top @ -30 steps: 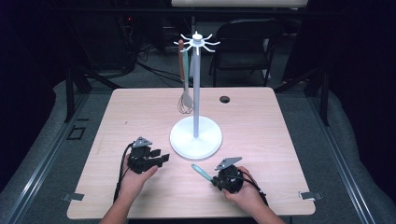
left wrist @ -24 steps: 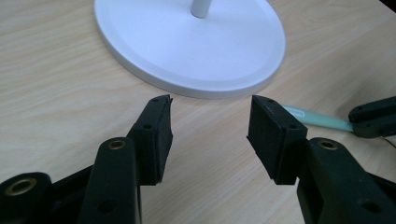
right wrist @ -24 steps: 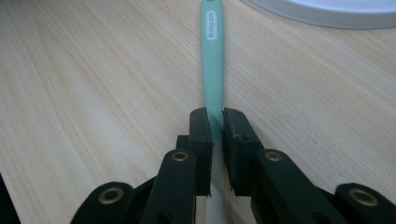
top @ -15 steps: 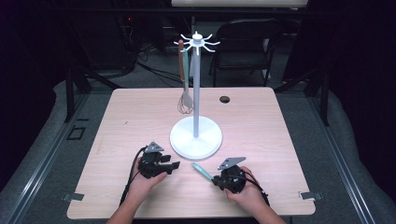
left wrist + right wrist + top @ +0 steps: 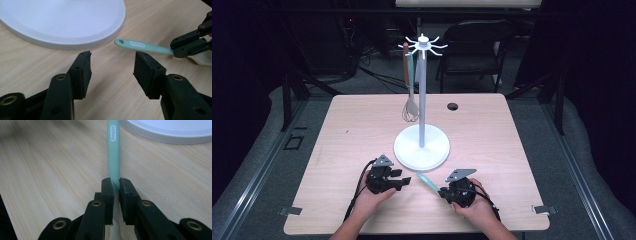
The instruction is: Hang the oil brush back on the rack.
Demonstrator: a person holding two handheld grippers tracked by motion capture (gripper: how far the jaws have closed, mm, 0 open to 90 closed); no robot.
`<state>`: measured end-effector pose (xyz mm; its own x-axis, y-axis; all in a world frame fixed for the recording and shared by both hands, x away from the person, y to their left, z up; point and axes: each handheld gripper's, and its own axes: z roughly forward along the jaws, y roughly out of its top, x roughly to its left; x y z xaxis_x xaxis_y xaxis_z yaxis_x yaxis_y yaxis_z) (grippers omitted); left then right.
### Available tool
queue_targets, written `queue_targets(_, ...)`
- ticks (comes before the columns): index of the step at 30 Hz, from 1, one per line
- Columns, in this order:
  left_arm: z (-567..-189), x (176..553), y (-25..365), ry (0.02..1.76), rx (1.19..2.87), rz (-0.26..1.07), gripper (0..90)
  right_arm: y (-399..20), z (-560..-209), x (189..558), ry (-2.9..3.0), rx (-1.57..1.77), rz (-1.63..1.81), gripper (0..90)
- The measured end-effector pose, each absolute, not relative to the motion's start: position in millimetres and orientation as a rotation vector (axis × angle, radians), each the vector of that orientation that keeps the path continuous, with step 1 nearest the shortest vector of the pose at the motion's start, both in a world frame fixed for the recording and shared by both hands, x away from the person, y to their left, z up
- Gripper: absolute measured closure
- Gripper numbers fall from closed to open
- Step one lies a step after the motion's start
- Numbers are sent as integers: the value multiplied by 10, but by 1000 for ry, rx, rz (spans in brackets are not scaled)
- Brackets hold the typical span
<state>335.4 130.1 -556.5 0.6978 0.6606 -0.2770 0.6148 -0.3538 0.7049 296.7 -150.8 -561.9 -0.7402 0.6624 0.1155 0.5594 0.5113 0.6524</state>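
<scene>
The right claw (image 5: pixel 115 186) is pinching a mint-green utensil handle (image 5: pixel 113 152) low over the desk (image 5: pixel 347 135), just in front of the white stand base (image 5: pixel 422 150) as seen from the person's side. The left claw (image 5: pixel 112 72) stands spread with nothing between its pads, having just been opening and then easing in a little; it sits near the base on the same front side, aimed at the handle's free end. The handle's long axis lies roughly level with the desk, running from the right claw toward the base rim; its free end, with a small hanging hole (image 5: pixel 121 42), points at the base and stops just short of it. The working end behind the right claw's pads cannot be made out. Risks, as judged: the pinch is narrow and set on a smooth, slim handle, so the handle could swivel or slip when the left claw takes hold. A left claw closing off-centre could knock the tip into the base rim. Releasing before the second grip is firm would drop the utensil on the desk.
</scene>
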Motion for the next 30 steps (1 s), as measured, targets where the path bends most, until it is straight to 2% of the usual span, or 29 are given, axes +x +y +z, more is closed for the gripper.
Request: queue_targets(30,-5615,3322,1131,844,2052,-99,424,-1370,-5560,2880,2579,927,1145,821)
